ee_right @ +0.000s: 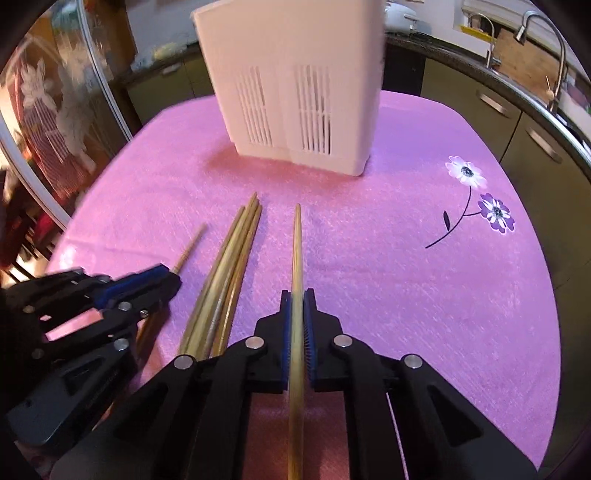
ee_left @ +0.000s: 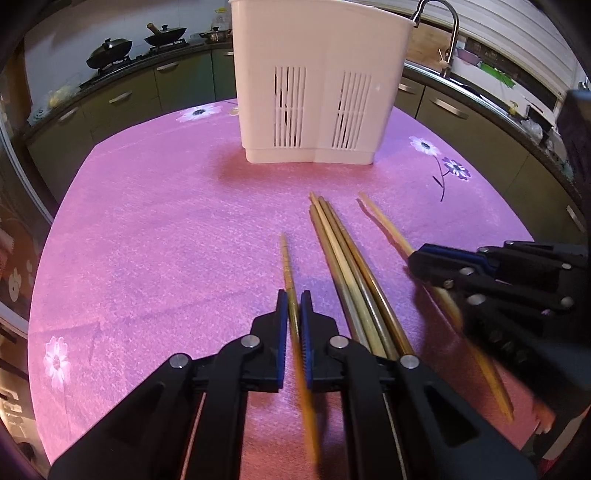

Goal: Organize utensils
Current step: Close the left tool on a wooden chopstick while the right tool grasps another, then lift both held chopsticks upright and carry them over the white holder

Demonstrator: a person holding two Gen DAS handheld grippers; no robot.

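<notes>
A white slotted utensil holder (ee_left: 314, 85) stands at the far side of the pink tablecloth (ee_left: 166, 229); it also shows in the right wrist view (ee_right: 295, 85). Several bamboo chopsticks (ee_left: 351, 266) lie bundled on the cloth between the grippers, also seen from the right wrist (ee_right: 229, 273). My left gripper (ee_left: 294, 295) is shut on a single chopstick (ee_left: 287, 262). My right gripper (ee_right: 297, 293) is shut on another single chopstick (ee_right: 297, 243). The right gripper shows in the left wrist view (ee_left: 417, 260), the left gripper in the right wrist view (ee_right: 170, 277).
Kitchen counters with cabinets surround the table. Woks (ee_left: 110, 50) sit on a stove at the back left, a sink faucet (ee_left: 450, 33) at the back right. A glass door (ee_right: 55, 129) stands left of the table. Flower prints mark the cloth.
</notes>
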